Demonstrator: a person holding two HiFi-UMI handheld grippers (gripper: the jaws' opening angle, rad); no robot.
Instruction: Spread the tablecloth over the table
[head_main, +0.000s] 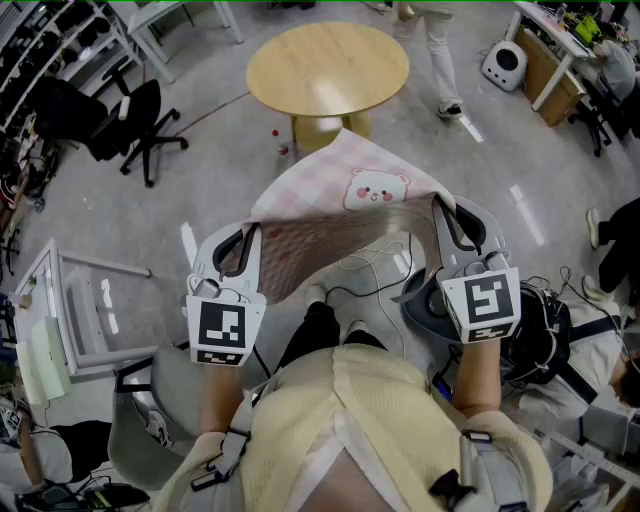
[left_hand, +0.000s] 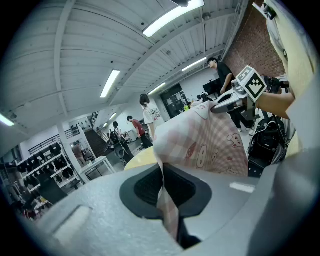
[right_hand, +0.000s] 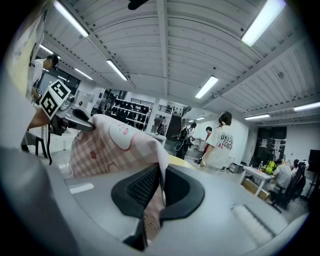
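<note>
Up in mid-air, the tablecloth (head_main: 340, 205) is hanging, pink-checked and sagging in the middle, short of the round desk (head_main: 327, 62) ahead. The left claw (head_main: 248, 235) and right claw (head_main: 441, 207) are each pinching a corner of its near edge. It is looking light, soft and floppy, so holding those corners wide apart is probably keeping it manageable.

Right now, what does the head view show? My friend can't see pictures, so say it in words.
The left gripper and the right gripper each pinch an edge of a pink checked tablecloth with a bear face, stretched in the air between them. Beyond it stands a round wooden table.
</note>
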